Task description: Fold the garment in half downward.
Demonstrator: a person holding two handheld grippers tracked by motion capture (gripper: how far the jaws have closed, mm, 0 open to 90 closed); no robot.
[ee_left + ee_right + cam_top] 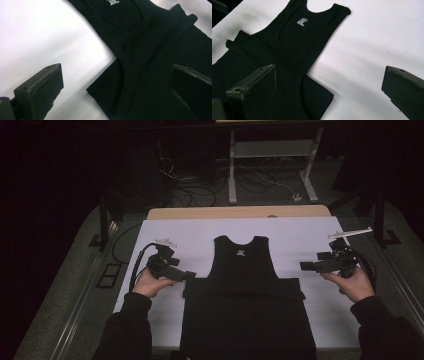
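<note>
A black tank top [243, 262] lies flat on the white sheet [300, 237] that covers my table, straps pointing away from me and a small white label [241, 253] showing inside the neck. Its lower part rests on a wider piece of black fabric [247, 320] that runs down to the near edge of the table.

My left gripper [186, 275] hangs just beside the left edge of that black fabric, at about the level where the tank top meets it. Its jaws stand wide apart with nothing between them. In the left gripper view the fabric's corner [100, 85] pokes out over the white sheet between the two jaws, and the tank top [140, 37] spreads beyond it.

My right gripper [306, 266] is over bare white sheet, a little clear of the right edge of the fabric, jaws pointing inward toward the garment and likewise spread with nothing held. In the right gripper view the tank top [297, 42] lies ahead with its label [301, 21] plain to see, and a fabric corner [322, 97] sits between my jaws.

Nothing lies on the sheet between either gripper and the cloth. Beyond the sheet a strip of bare wooden tabletop [240, 212] shows, then cables [200, 190] on the floor and a white table frame [272, 155].
</note>
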